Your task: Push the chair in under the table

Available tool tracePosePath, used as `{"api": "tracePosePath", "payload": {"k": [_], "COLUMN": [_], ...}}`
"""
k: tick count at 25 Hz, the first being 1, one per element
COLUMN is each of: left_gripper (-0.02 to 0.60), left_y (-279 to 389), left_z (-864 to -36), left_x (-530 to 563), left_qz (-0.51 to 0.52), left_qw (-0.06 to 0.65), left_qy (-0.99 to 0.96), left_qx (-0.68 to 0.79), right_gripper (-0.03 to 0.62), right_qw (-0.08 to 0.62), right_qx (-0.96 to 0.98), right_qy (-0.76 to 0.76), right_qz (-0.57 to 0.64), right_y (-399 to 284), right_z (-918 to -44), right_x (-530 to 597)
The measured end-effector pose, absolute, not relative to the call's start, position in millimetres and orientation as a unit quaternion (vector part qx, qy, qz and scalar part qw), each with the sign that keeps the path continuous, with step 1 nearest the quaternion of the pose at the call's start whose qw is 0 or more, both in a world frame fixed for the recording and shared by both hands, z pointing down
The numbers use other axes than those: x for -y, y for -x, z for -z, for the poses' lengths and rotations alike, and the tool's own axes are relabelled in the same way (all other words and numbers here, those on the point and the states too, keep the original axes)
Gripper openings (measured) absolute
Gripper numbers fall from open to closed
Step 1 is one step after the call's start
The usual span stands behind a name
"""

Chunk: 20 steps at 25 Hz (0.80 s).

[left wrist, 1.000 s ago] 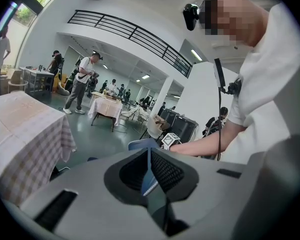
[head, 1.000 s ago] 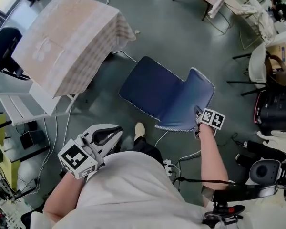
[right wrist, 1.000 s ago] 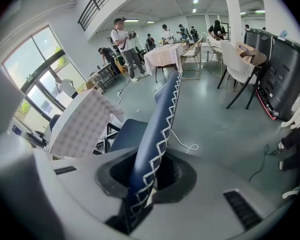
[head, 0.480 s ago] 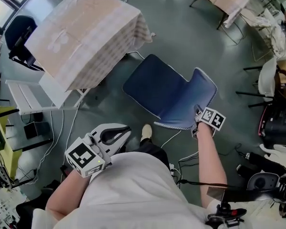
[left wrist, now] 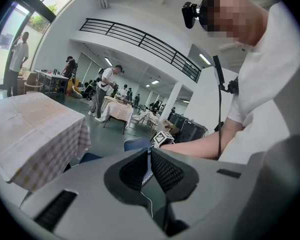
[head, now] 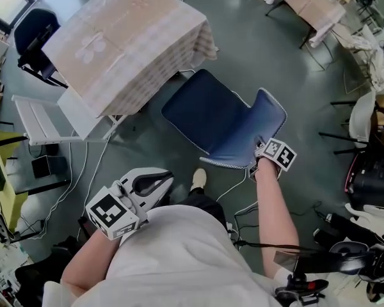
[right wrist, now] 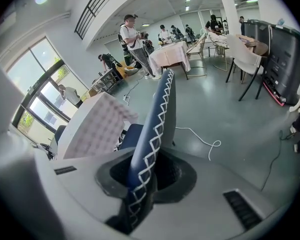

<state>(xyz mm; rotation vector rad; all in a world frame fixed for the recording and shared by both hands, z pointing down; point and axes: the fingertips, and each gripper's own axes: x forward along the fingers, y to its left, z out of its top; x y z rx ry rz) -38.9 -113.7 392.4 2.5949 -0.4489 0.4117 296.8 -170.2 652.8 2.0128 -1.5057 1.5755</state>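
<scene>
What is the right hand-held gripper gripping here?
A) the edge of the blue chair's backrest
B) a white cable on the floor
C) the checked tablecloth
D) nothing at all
A: in the right gripper view, the right hand-held gripper has its jaws closed on the white-stitched edge of the blue chair backrest.

Bare floor (head: 233, 62) between chair (head: 221, 123) and table (head: 125, 40)

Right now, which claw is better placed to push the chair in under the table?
Right. The right claw grips the chair by its stitched backrest edge, with the table just beyond the seat. The left claw is shut, empty, back beside the person's body, off the chair.
</scene>
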Motion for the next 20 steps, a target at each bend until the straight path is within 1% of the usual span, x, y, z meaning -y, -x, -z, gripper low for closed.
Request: {"api": "tracePosePath", "payload": {"k": [20], "left_gripper": [0.025], "left_y": [126.0], "left_z": [-395.1], "left_x": [127.5], "left_qz": [-0.143], "left_qw": [0.239], "left_qy": [-0.939], "left_qx": [0.201], "right_gripper": [0.078], "right_qw": [0.062], "right_qx": [0.505], "right_qy": [-0.675], "right_qz": [-0.534], "right_y": [-190.4], "right_z": [-649.7], "right_x": [251.9]}}
